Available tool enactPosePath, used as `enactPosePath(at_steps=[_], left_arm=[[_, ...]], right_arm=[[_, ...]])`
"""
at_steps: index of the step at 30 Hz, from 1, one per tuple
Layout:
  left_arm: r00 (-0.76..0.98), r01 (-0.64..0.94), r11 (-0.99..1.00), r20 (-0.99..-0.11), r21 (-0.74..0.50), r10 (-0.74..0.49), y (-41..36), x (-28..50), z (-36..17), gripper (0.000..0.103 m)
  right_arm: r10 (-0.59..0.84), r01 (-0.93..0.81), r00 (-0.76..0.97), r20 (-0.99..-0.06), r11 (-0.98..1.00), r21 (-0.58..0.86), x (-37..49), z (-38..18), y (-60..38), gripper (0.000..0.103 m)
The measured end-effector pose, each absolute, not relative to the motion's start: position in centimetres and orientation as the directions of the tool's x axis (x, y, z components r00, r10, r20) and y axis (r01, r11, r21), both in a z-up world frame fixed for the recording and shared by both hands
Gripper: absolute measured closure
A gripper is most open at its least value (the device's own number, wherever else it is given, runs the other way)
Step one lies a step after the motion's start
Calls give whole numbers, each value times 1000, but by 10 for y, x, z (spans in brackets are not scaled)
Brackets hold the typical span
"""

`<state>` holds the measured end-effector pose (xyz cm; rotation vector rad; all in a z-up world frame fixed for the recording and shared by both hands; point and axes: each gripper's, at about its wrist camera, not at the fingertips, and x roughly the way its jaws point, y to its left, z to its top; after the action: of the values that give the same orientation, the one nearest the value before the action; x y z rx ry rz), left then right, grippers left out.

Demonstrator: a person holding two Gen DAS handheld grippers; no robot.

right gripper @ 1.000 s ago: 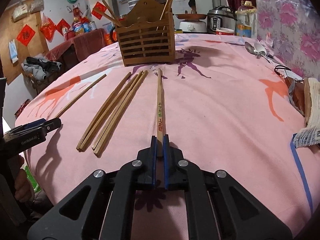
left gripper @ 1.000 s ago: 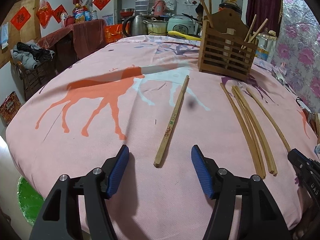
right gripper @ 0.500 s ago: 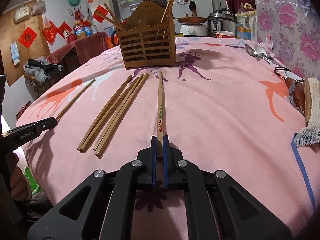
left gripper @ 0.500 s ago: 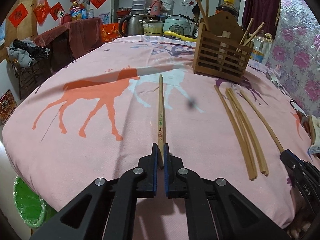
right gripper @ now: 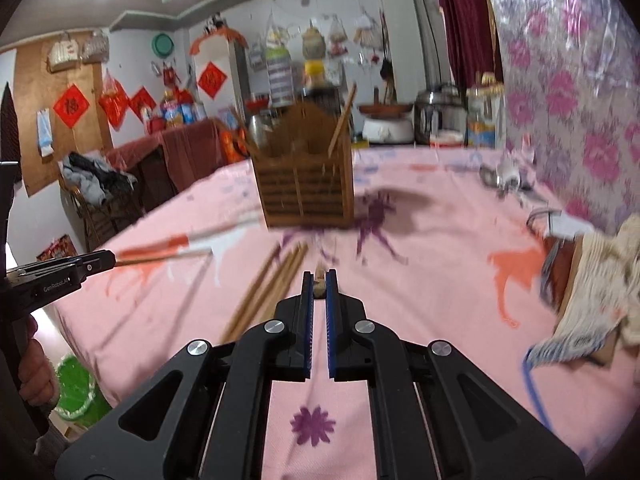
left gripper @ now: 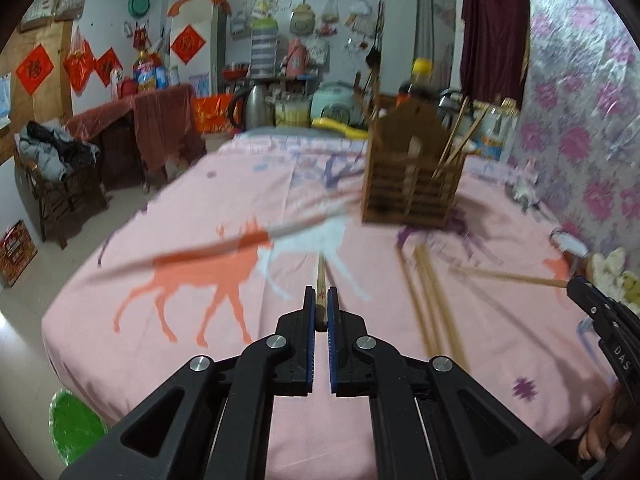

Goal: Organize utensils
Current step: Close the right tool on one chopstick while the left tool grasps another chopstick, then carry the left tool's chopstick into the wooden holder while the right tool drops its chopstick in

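My left gripper [left gripper: 320, 300] is shut on a wooden chopstick [left gripper: 320, 276], held above the pink tablecloth and pointing away from me. My right gripper [right gripper: 319, 286] is shut on another chopstick [right gripper: 319, 274], also lifted; it shows from the side in the left wrist view [left gripper: 508, 277]. Several more chopsticks [left gripper: 430, 300] lie on the cloth between the grippers, also in the right wrist view [right gripper: 276, 280]. The wooden slatted utensil holder [left gripper: 412, 184] stands further back with chopsticks in it, also in the right wrist view [right gripper: 306, 188].
The table [left gripper: 200, 208] has a pink deer-print cloth. A cloth bundle [right gripper: 600, 280] and metal spoons [right gripper: 504, 176] lie at the right edge. Cookers and a kettle [left gripper: 260, 108] stand at the far end. A green bin [left gripper: 72, 428] sits on the floor at the left.
One second ago my left gripper was open around its chopstick; it closed on it. Both grippers have since lifted their chopsticks off the cloth, and the views are blurred with motion.
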<state>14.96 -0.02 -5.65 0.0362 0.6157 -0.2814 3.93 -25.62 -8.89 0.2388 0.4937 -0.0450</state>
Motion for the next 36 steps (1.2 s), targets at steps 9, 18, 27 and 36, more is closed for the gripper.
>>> enactPosePath(at_steps=[9, 18, 27, 36], left_arm=[[776, 336, 937, -537, -93, -331, -13, 151, -3, 97], [758, 381, 918, -531, -110, -378, -29, 174, 21, 97], [751, 395, 911, -530, -115, -393, -42, 200, 32, 97], [762, 417, 901, -495, -120, -418, -59, 229, 67, 97]], right_arm=[[27, 60, 917, -397, 977, 205, 38, -45, -259, 97], [39, 55, 923, -383, 972, 230, 55, -31, -271, 97], [35, 60, 928, -370, 969, 242, 77, -19, -280, 97], [37, 42, 949, -312, 970, 241, 109, 12, -289, 97]])
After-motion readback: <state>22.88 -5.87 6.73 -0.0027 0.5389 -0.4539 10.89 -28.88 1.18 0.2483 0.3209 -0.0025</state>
